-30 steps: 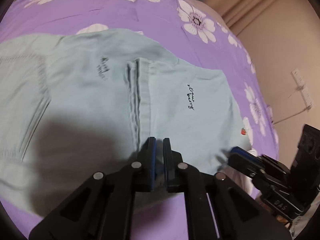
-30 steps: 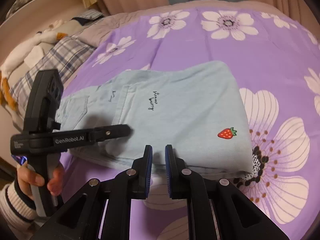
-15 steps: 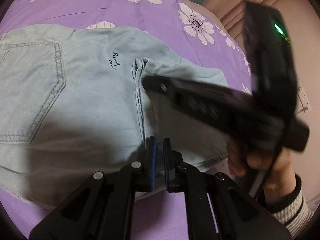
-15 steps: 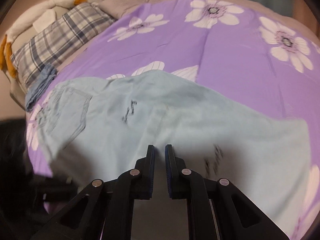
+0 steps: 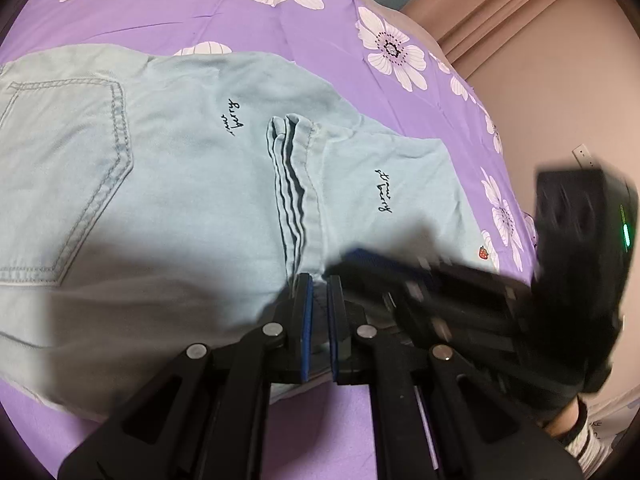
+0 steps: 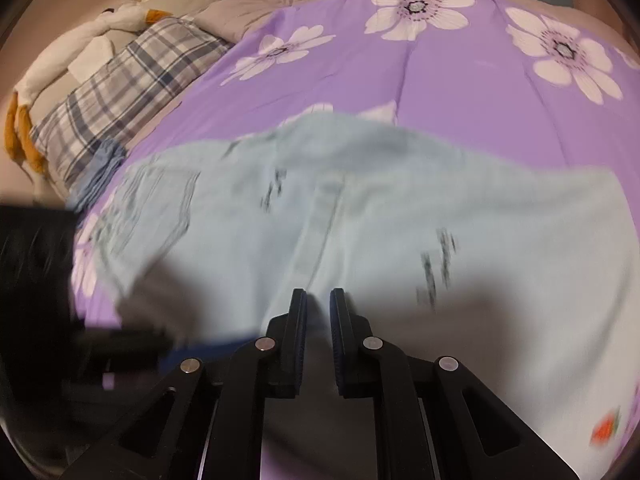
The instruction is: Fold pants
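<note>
From the left wrist view the pale blue denim pants [image 5: 168, 184] lie folded on the purple bedspread printed with white flowers [image 5: 224, 12], sharp enough to read a stitched back pocket at far left, two lines of dark script, a stack of hem edges down the middle and a small red strawberry patch [image 5: 483, 253] at the right edge. The left gripper [image 5: 316, 300] sits at the near edge of the pants where the hems end, its blue-padded jaws all but closed with a bit of cloth showing between them; whether they pinch it I cannot tell. To its right the right gripper [image 5: 362, 258] lies blurred over the cloth, a green light on its body.

The right wrist view is smeared, yet it alone shows a plaid pillow [image 6: 120, 92] and a white plush toy with orange feet [image 6: 60, 64] at the far left of the bed. There the right gripper [image 6: 318, 308] hovers over the pants, jaws nearly closed and holding nothing.

Half a second ago the right gripper crossed high over the pants' right half; it now sits low beside the left one. The left gripper has not moved.
</note>
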The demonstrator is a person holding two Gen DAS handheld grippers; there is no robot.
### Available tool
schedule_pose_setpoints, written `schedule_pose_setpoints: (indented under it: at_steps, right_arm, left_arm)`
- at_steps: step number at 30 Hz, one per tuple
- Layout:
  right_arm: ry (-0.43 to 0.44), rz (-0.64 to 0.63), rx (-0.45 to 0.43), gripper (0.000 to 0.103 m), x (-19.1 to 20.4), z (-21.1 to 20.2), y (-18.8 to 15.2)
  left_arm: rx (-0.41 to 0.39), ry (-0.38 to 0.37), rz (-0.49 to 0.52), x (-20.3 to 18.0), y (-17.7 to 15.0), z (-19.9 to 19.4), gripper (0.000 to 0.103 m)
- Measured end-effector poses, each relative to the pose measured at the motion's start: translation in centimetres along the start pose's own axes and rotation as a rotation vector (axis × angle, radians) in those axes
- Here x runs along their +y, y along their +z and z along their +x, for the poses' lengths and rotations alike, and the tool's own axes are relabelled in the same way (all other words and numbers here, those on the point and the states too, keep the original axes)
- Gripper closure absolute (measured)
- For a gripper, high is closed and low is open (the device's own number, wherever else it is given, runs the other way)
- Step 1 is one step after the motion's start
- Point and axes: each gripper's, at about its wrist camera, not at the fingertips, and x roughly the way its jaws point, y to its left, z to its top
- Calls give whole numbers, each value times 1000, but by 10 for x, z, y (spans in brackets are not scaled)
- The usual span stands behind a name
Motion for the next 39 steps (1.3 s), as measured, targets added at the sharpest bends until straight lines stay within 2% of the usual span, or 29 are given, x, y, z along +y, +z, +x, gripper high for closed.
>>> schedule_pose_setpoints:
  at_steps: [5,6,8,12,14,15,17,22,24,28,32,36,39]
  right_arm:
    - [-10,21,-24,91,6,-21,-30]
    - [-17,24,-33,91,7,-25,-33]
    - [-17,43,-41,91,9,-31,-40]
    - [32,69,-31,91,11,-42,-49]
    - [43,70,-32,91,12,-45,-57]
    - [44,69,-37,91,12,-46,-59]
    - [62,75,-47,90,14,-49,-65]
    - [118,88,-75,86,20,-48,-61]
    - [138,76,-80,86,27,-46,-55]
    - [153,42,-84,86,41,-42,-47]
    - [156,16,-81,86,47,-36,-41]
    - [131,3,-73,86,48,-32,-29]
    - [126,15,-82,86,47,-27,-17]
  left_arm:
    - [4,8,2,-1,-1,-4,96]
    - [5,8,1,0,-2,-5,93]
    - [21,-2,-7,3,-5,-13,78]
    - [-8,-35,5,9,-20,-46,63]
    - [-34,-67,-23,20,-32,-68,59]
    - [-48,-76,-47,27,-38,-78,53]
    - [-86,-66,-122,48,-50,-100,47]
    - [-147,-76,-327,99,-62,-126,47]
    - [-157,-99,-404,115,-65,-128,47]
    - [-234,-140,-528,136,-67,-131,47]
    - [-309,-140,-608,149,-56,-132,48]
    - [-359,-72,-609,153,-34,-135,48]
    - [-371,-70,-623,160,-21,-134,48]
